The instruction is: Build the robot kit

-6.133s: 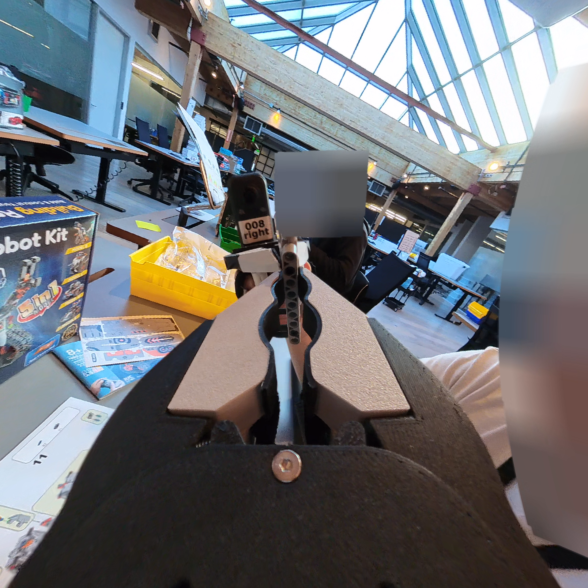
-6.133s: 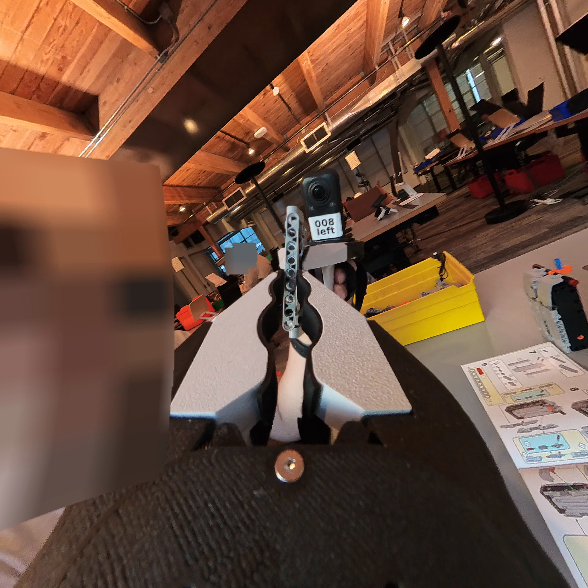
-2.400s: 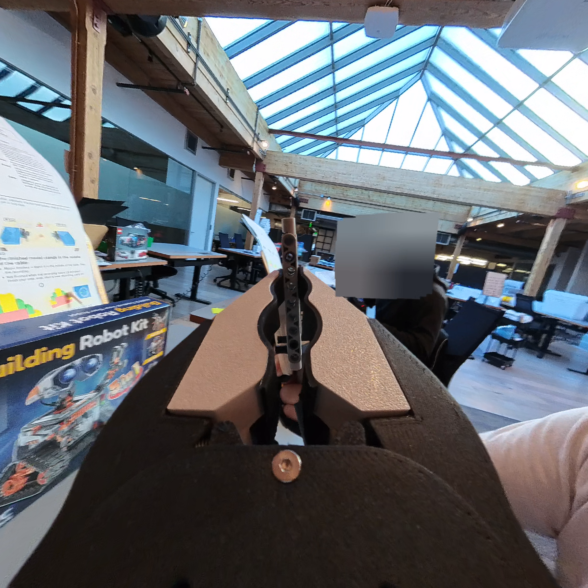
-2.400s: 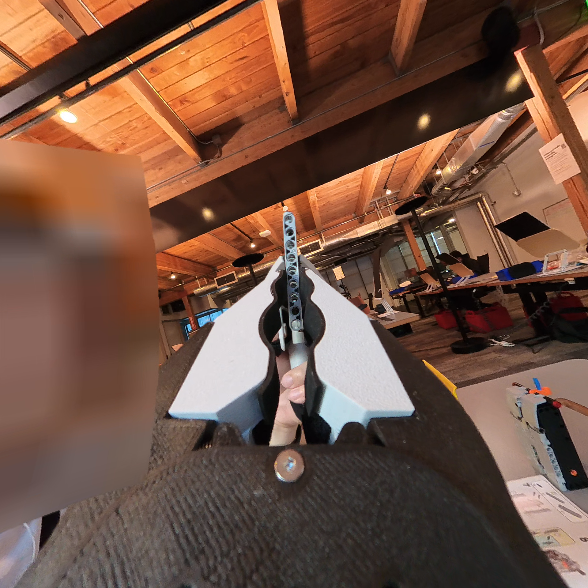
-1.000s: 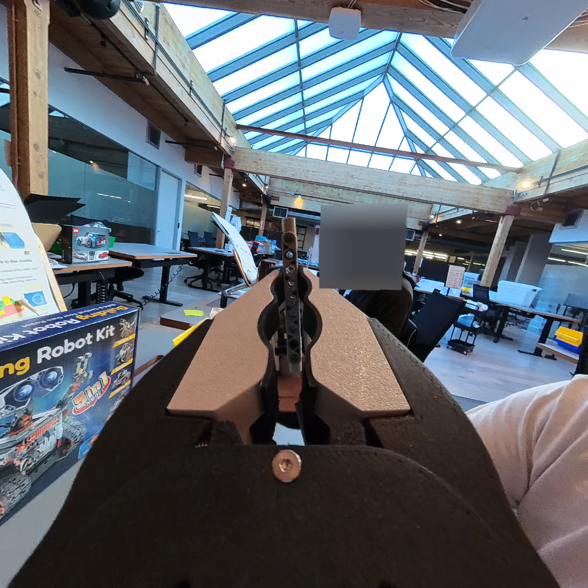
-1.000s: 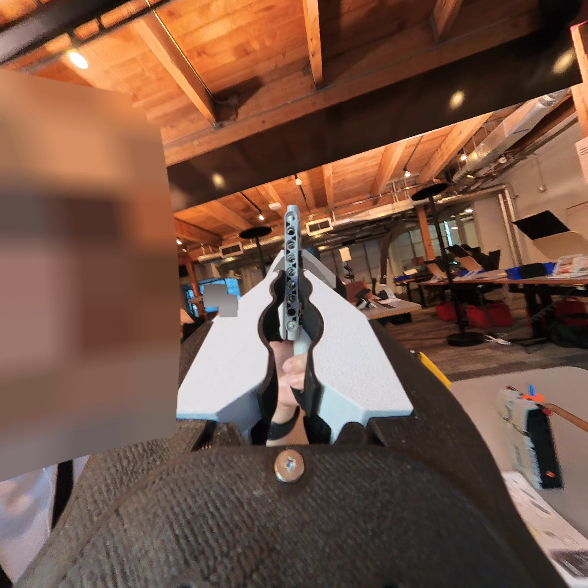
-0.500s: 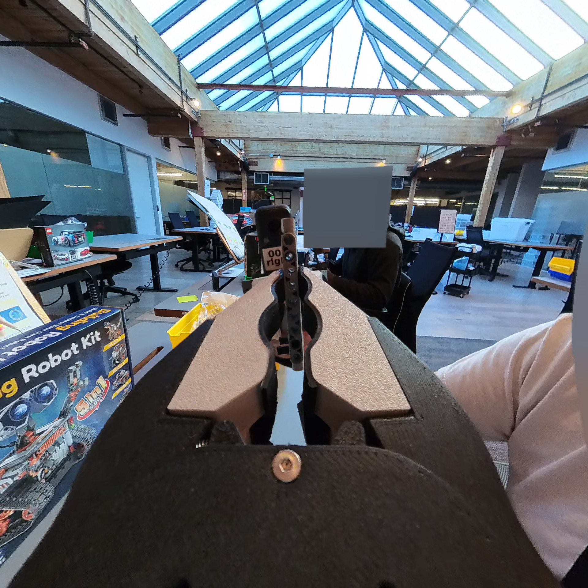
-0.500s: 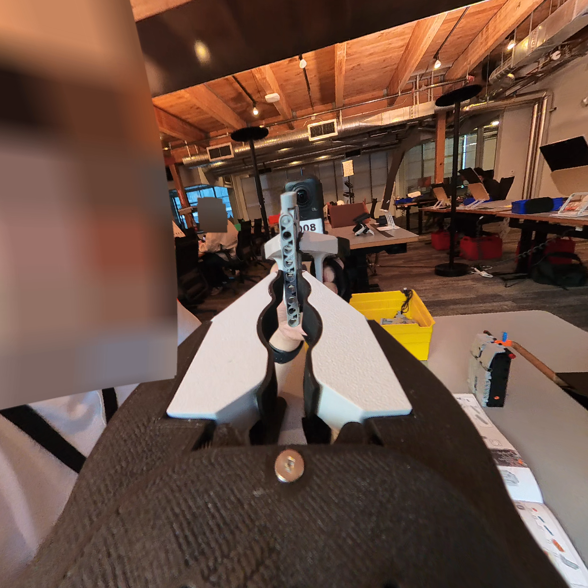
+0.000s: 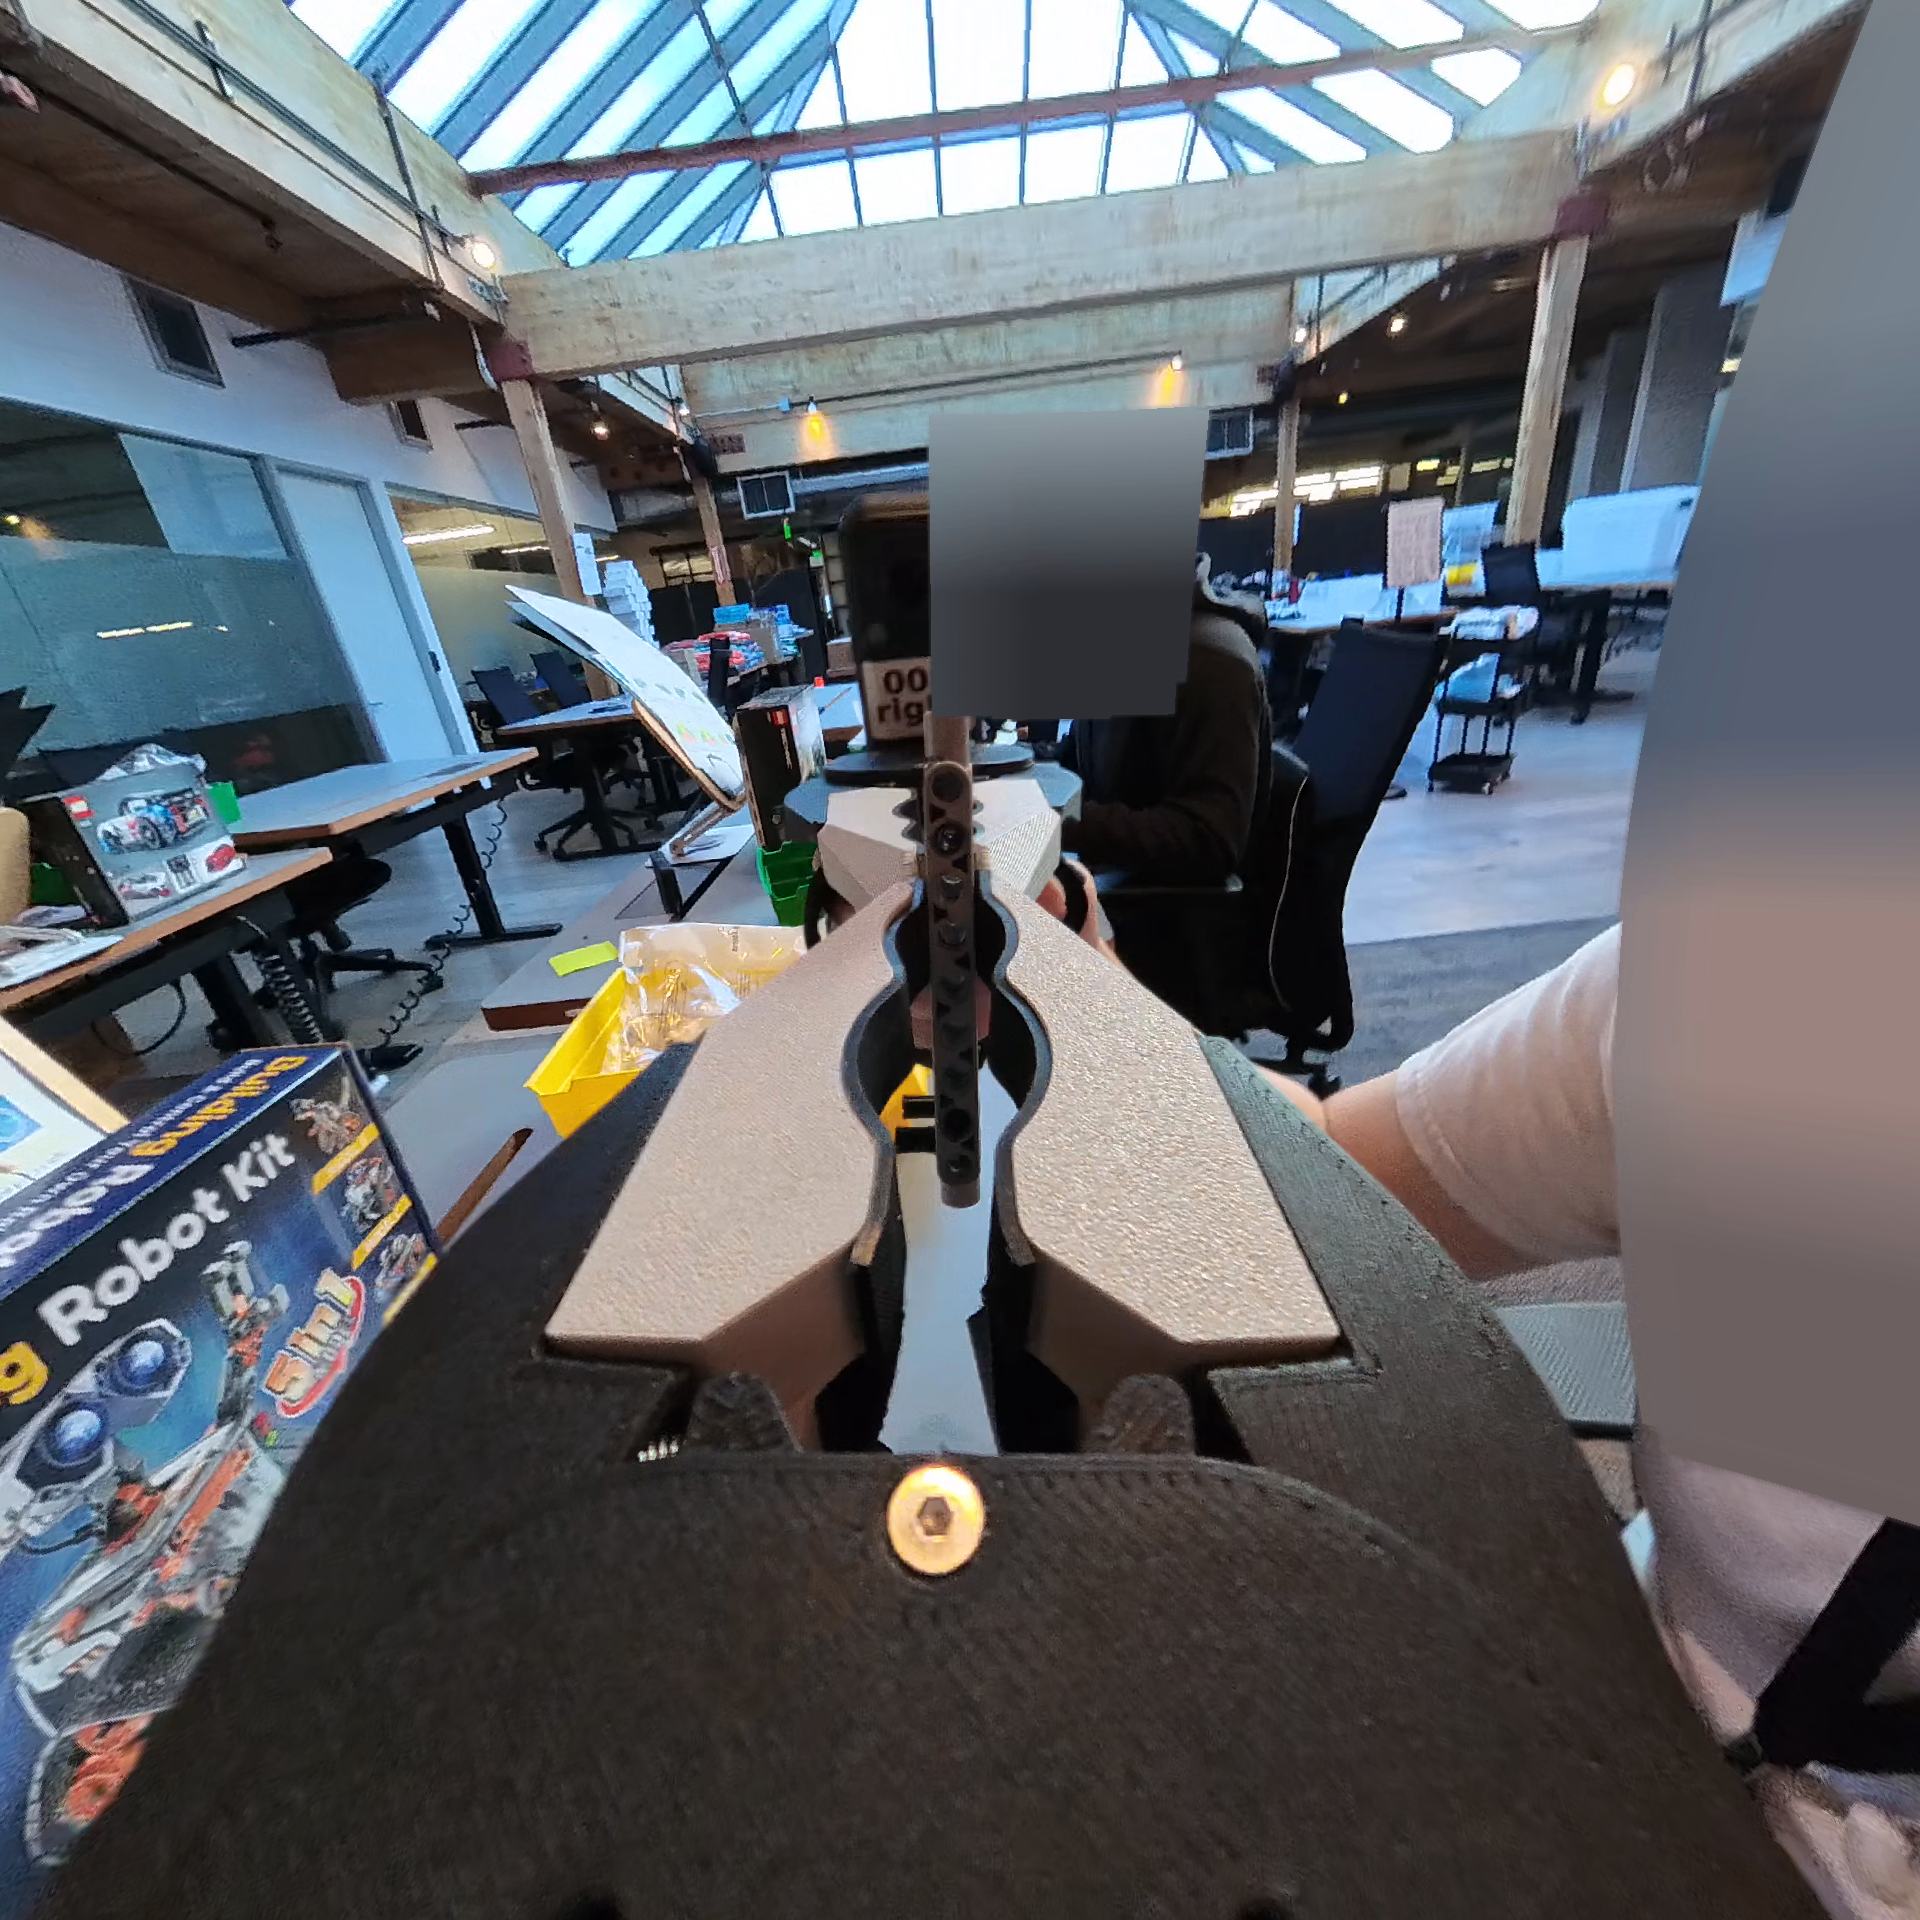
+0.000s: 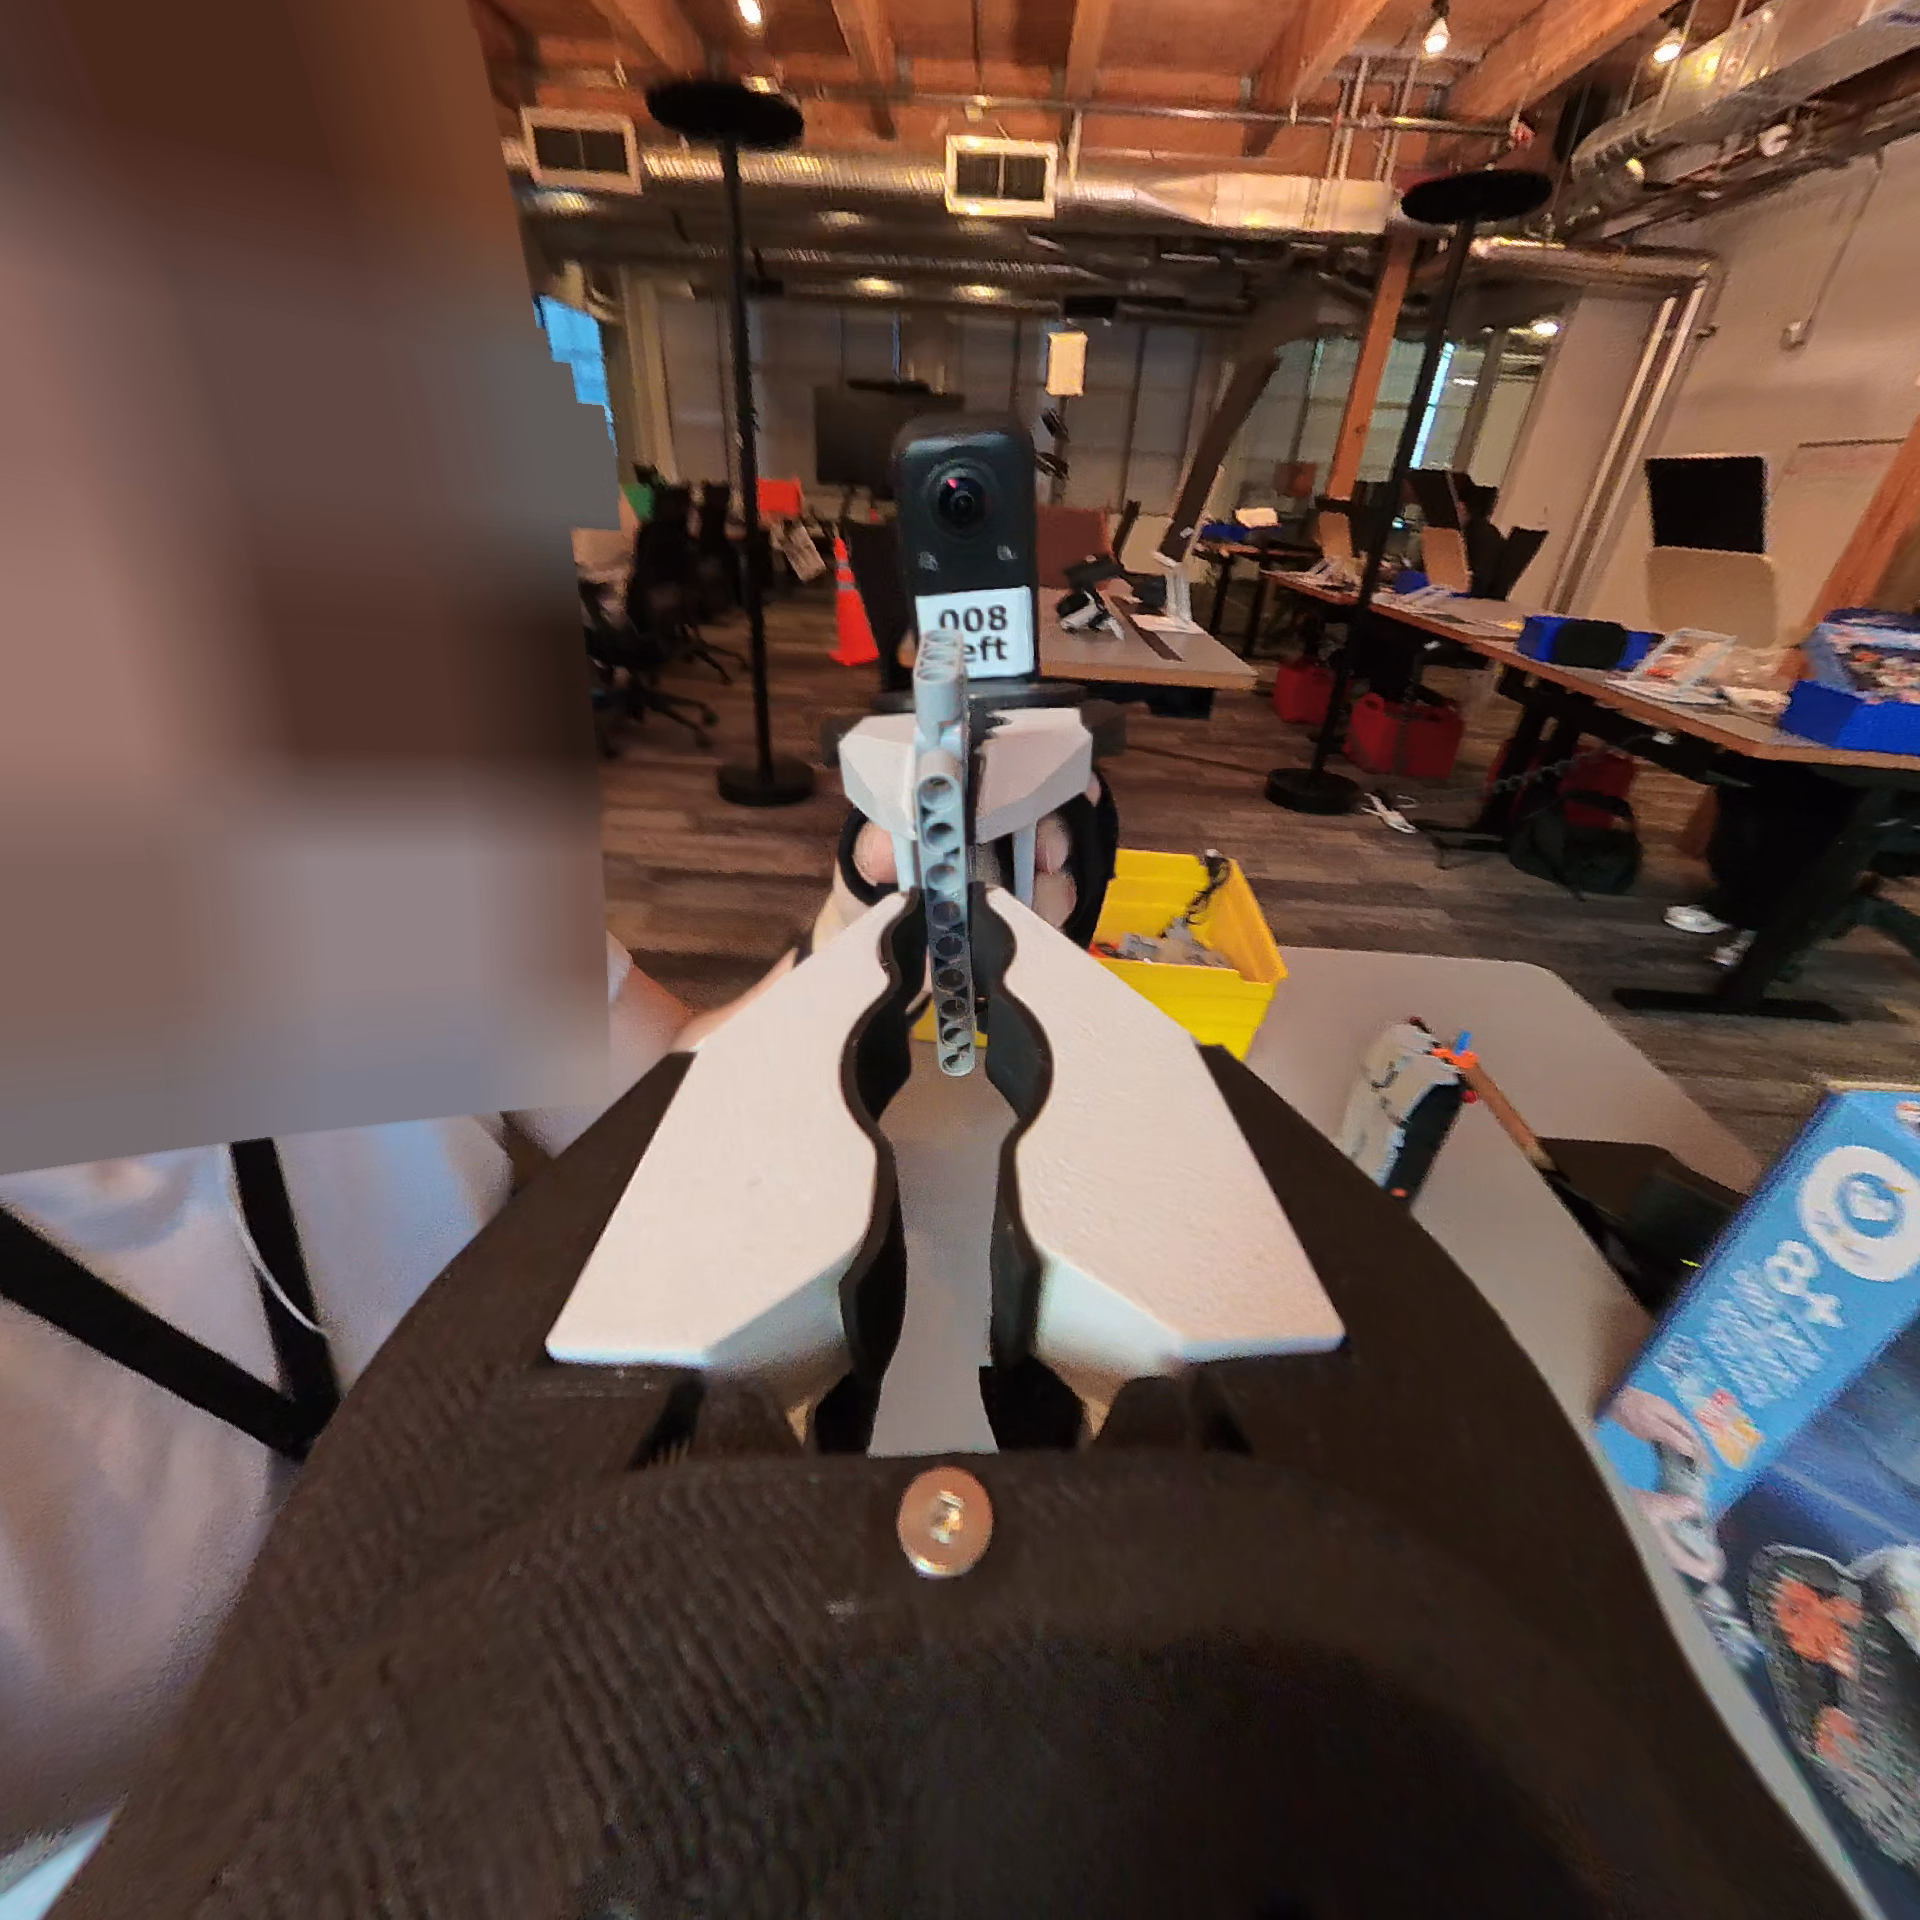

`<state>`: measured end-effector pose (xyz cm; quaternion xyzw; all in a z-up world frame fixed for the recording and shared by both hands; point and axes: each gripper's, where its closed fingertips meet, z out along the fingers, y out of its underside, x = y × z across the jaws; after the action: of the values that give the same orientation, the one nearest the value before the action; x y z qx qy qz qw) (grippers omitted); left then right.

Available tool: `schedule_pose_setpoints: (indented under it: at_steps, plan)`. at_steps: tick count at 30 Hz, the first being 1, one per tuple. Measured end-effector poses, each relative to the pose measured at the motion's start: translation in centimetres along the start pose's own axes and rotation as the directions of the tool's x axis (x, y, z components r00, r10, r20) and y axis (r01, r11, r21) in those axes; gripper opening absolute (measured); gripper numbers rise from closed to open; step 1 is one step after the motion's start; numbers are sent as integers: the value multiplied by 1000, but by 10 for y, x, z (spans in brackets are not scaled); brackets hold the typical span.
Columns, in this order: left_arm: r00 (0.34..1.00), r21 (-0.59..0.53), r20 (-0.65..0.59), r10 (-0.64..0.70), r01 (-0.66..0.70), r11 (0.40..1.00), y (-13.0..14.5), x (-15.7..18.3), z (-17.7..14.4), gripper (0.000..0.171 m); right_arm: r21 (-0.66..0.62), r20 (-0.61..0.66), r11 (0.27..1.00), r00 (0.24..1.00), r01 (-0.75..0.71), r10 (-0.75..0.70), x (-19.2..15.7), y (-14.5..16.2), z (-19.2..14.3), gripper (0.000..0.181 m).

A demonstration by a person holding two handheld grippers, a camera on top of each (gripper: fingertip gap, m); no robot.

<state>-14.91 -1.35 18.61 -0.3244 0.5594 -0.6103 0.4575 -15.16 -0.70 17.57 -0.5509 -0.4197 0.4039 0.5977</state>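
Note:
My left gripper (image 9: 951,899) is shut on a black perforated toy beam (image 9: 956,1039) that stands upright between its jaws. My right gripper (image 10: 951,904) is shut on a light grey perforated beam (image 10: 940,831), also upright. The two grippers face each other tip to tip above the table. The right gripper shows just beyond my left one in the left wrist view (image 9: 935,831), and the left gripper shows in the right wrist view (image 10: 966,769). The two beams stand side by side and overlap; I cannot tell whether they are joined.
A blue robot kit box (image 9: 187,1299) lies at the left, with a yellow bin (image 9: 592,1070) of plastic bags behind it. In the right wrist view a second yellow bin (image 10: 1184,977), a small grey-and-black built block (image 10: 1403,1101) and a blue box (image 10: 1787,1403) sit on the grey table (image 10: 1507,1039). A person's sleeve (image 9: 1486,1112) is at the right. My two grippers' fingertips are within a few centimetres of each other.
Both grippers have tilted down from the ceiling to level and come tip to tip. The two beams, apart a second ago, now overlap. Both grips are unchanged.

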Motion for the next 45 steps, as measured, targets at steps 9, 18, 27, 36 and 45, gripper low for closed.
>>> schedule_pose_setpoints:
  at_steps: [9, 18, 27, 36, 45]
  plan:
    - [996, -133, -41, 81, -85, 987, 16, 12, 0, 5, -185, -61, 972, 985, 146, -159, -9, 17, 1, 6]
    - [990, -170, -143, -1, -23, 985, 24, 25, 2, 6, -220, 29, 960, 985, 171, -169, -23, 26, -1, 6]
    - [995, -235, -16, 97, -99, 967, 32, 10, 5, 6, -306, -100, 942, 979, 139, -177, -6, 33, -4, 6]
    - [997, -276, -69, -22, 2, 961, 46, 9, 4, 5, -403, -112, 902, 970, 156, -218, -2, 49, -2, 6]
    - [995, -281, -53, -82, 64, 957, 57, -9, 4, 5, -404, -153, 914, 984, 20, -89, 16, 62, -7, 7]
